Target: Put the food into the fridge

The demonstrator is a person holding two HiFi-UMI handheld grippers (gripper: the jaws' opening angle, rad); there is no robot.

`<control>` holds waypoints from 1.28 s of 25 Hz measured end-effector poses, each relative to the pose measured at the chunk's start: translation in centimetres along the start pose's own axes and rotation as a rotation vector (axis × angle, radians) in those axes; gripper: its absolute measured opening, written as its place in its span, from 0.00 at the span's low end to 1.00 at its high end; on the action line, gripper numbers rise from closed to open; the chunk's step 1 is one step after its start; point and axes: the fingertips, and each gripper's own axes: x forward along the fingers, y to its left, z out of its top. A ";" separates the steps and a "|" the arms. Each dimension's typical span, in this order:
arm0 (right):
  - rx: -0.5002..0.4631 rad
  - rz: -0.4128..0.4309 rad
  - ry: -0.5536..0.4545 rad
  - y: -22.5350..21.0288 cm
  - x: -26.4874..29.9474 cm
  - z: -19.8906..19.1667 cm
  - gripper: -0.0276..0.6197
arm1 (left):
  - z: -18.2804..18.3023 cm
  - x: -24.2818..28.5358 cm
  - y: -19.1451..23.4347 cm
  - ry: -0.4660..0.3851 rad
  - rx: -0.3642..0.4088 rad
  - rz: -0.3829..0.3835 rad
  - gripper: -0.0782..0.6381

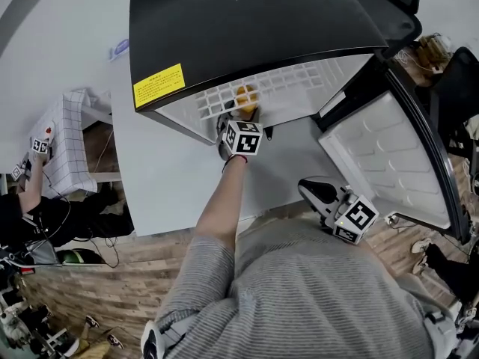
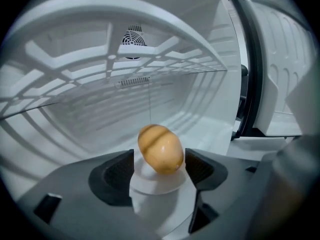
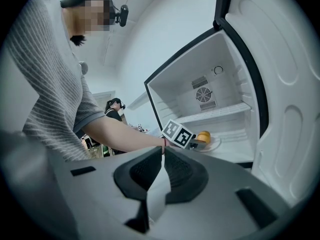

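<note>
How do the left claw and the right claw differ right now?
The left claw grips a white plate bearing yellow-brown food; the right claw is shut on nothing. The left claw reaches inside the fridge; the right claw hangs outside it. Both carry marker cubes.

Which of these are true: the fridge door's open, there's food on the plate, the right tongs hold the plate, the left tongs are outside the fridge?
The fridge door is open: true.
A yellow-brown food lies on the plate: true.
The right tongs hold the plate: false; they are shut and empty, and the left tongs grip the plate.
The left tongs are outside the fridge: false; they reach inside it.
</note>
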 end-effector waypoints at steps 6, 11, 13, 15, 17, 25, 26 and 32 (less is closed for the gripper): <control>-0.011 0.011 -0.005 0.8 -0.1 0.0 0.06 | 0.3 -1.6 -0.3 -0.026 -0.017 0.002 0.54; -0.021 0.024 -0.008 1.5 -0.1 -0.1 0.06 | 1.0 -3.3 -0.3 -0.075 -0.041 0.009 0.54; -0.024 0.030 -0.011 1.8 -0.1 -0.2 0.06 | 1.0 -3.9 -0.5 -0.083 -0.038 0.006 0.54; -0.028 0.034 -0.013 2.2 -0.1 -0.3 0.06 | 0.8 -4.4 -0.6 -0.085 -0.035 0.005 0.54; -0.032 0.038 -0.015 2.5 -0.2 -0.3 0.06 | 0.6 -4.9 -0.6 -0.086 -0.034 0.006 0.54; -0.041 0.040 -0.022 3.2 -0.4 -0.5 0.06 | 0.3 -6.7 -0.2 -0.113 -0.035 0.023 0.12; -0.042 0.040 -0.023 3.3 -0.4 -0.5 0.06 | 0.3 -6.8 -0.3 -0.112 -0.033 0.020 0.12; -0.051 0.041 -0.028 3.9 -0.6 -0.5 0.06 | 0.3 -7.5 -0.5 -0.119 -0.023 0.015 0.12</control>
